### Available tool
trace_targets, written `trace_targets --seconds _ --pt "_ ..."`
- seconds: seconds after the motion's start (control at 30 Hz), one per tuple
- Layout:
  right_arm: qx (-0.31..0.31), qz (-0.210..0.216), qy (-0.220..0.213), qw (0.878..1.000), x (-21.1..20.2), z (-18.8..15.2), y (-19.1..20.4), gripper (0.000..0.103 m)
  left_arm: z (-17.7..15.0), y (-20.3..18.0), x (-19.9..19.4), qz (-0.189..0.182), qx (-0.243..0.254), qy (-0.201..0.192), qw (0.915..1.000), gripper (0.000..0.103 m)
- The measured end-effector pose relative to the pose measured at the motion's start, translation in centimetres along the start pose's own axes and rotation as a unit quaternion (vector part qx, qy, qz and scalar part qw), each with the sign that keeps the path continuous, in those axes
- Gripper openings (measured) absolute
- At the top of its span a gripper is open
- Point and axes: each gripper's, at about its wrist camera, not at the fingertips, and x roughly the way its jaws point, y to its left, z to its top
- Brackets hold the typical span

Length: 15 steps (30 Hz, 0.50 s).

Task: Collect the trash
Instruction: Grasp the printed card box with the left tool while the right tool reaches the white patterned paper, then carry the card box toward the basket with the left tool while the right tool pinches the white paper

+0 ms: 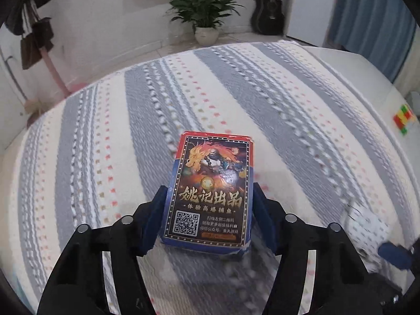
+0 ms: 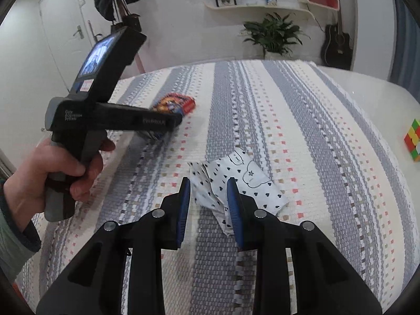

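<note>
The left tongs (image 1: 208, 207) straddle a playing-card box (image 1: 210, 189) that lies flat on the striped woven cloth (image 1: 105, 136) covering the tabletop. The blue pads (image 1: 157, 210) sit against both long sides of the box, so the tongs are closed on it, with the box's far, red end reaching out past the tips. In the right wrist view a hand (image 2: 50, 173) holds the handle of these tongs, and only the red end of the box (image 2: 174, 103) shows beyond them.

The right tongs (image 2: 208, 183) stand narrowly parted over a crumpled white wrapper (image 2: 246, 178) printed with small dark hearts. Its folded edge runs up between the two blue pads (image 2: 183, 210); whether they pinch it I cannot tell. Most of the wrapper spreads beyond the right pad.

A colourful puzzle cube (image 2: 413, 139) sits well to the right of both tongs, on the bare white tabletop (image 2: 367, 92) off the cloth.
</note>
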Motion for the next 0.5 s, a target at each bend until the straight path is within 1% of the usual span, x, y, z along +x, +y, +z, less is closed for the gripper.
trace_targets --seconds 0.07,0.13,0.17,0.2,0.23,0.27,0.33,0.37,0.43,0.47,0.5 --pt "0.001 0.002 -0.008 1.000 -0.3 0.0 -0.1 0.026 -1.2 0.3 -1.7 0.001 0.002 -0.008 1.0000 0.060" --pt "0.010 0.005 -0.013 1.000 -0.7 -0.1 -0.6 0.027 -2.8 0.7 -3.7 -0.009 -0.005 -0.017 0.9998 0.060" --pt "0.018 0.007 -0.017 1.000 -0.8 -0.1 -0.9 0.031 -4.1 1.2 -4.9 -0.018 -0.016 -0.024 0.9994 0.060" --pt "0.025 0.008 -0.018 0.999 -0.8 0.0 -1.1 0.044 -5.4 1.5 -5.9 -0.026 -0.025 -0.025 0.9990 0.060" --pt "0.035 0.009 -0.020 0.999 -0.9 0.1 -1.4 0.054 -7.3 1.8 -7.0 -0.032 -0.036 -0.023 0.9986 0.060" --pt "0.050 0.011 -0.025 0.998 -1.1 0.1 -2.1 0.065 -8.7 1.9 -7.7 -0.030 -0.041 -0.022 0.9985 0.060" --pt "0.068 0.014 -0.029 0.997 -1.3 0.1 -2.8 0.066 -12.1 2.3 -9.9 -0.022 -0.044 -0.021 0.9985 0.060" --pt "0.075 0.013 -0.022 0.997 -1.0 0.2 -3.0 0.066 -13.2 2.6 -10.8 -0.018 -0.048 -0.023 0.9984 0.060" --pt "0.082 0.010 -0.003 0.997 -0.3 0.3 -3.2 0.066 -15.3 3.8 -12.8 -0.016 -0.067 -0.026 0.9973 0.060" --pt "0.085 0.005 0.008 0.996 0.1 0.4 -3.2 0.066 -16.2 4.7 -13.9 -0.019 -0.084 -0.030 0.9958 0.060" --pt "0.089 0.000 0.023 0.996 0.8 0.4 -3.3 0.066 -16.5 5.5 -14.6 -0.018 -0.097 -0.034 0.9946 0.060"
